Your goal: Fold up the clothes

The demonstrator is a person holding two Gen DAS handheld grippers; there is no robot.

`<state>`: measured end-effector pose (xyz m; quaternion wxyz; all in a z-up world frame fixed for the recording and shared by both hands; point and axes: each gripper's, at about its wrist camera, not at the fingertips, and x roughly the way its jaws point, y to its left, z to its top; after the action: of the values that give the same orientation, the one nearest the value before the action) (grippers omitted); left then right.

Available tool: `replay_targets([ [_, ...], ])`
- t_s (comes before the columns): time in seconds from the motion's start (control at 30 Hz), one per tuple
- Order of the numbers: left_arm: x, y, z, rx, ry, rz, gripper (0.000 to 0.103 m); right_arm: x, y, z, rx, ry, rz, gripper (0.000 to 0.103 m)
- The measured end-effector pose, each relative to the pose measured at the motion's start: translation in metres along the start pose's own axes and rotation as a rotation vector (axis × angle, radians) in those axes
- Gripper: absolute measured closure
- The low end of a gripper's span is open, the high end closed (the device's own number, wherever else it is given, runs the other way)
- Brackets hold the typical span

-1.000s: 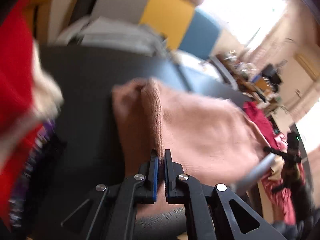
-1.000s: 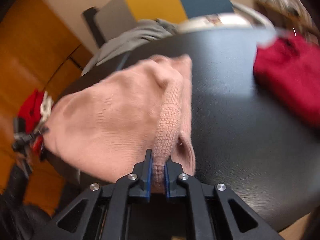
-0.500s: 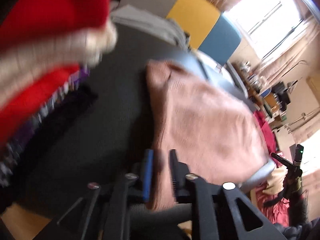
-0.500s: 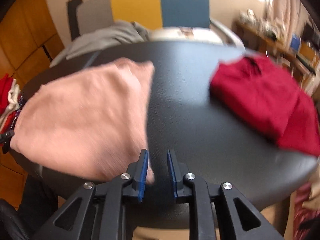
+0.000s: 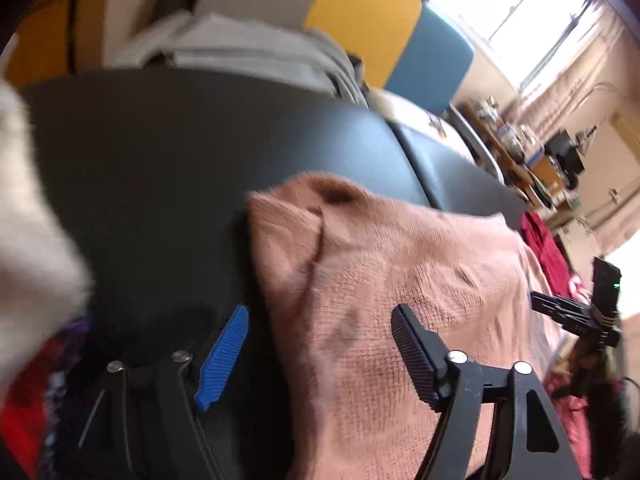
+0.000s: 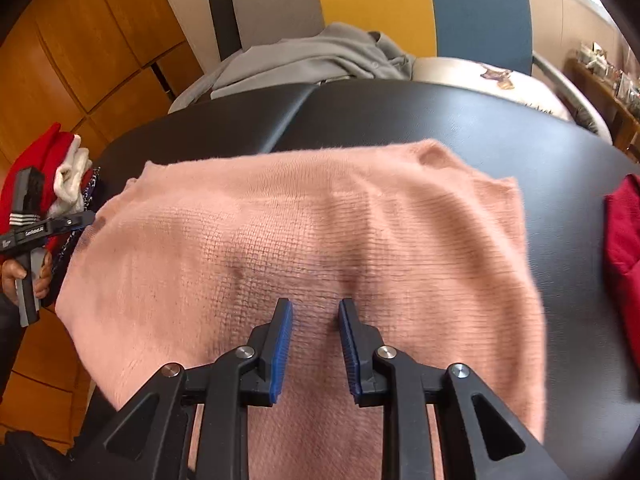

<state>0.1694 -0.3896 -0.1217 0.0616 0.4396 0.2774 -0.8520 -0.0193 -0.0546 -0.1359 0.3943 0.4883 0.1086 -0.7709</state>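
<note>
A pink knit sweater [image 6: 312, 240] lies folded flat on the black padded table [image 6: 440, 120]; it also shows in the left wrist view [image 5: 400, 280]. My left gripper [image 5: 320, 344] is open wide over the sweater's left edge and holds nothing. My right gripper [image 6: 315, 320] is open over the sweater's near middle and holds nothing. The left gripper also shows in the right wrist view [image 6: 28, 232], at the sweater's left side.
A dark red garment [image 6: 624, 248] lies at the table's right. A red, white and purple pile of clothes [image 6: 60, 168] sits at the left. A grey garment [image 6: 304, 60] lies on chairs behind the table. The table [image 5: 200, 140] is bare beyond the sweater.
Both grippers were shut on pinches of the pink sweater; they have let go and opened. The sweater now lies flat. The right gripper has moved left over the sweater.
</note>
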Motion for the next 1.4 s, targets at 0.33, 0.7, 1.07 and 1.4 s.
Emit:
replay_targets([
  [0.33, -0.013, -0.054, -0.014, 0.247, -0.137, 0.415, 0.097, 0.001, -0.038, -0.042, 0.203, -0.12, 0.231, 0.078],
  [0.7, -0.048, -0.043, -0.009, -0.042, -0.332, 0.333, 0.044, 0.001, -0.044, -0.055, 0.231, -0.139, 0.307, 0.079],
  [1.07, 0.001, -0.112, -0.034, 0.105, -0.234, 0.22, 0.043, -0.021, -0.092, 0.029, 0.125, -0.111, 0.138, 0.075],
  [1.4, 0.043, -0.125, -0.058, 0.229, -0.151, 0.246, 0.041, 0.032, -0.101, 0.056, 0.078, 0.045, 0.052, 0.059],
])
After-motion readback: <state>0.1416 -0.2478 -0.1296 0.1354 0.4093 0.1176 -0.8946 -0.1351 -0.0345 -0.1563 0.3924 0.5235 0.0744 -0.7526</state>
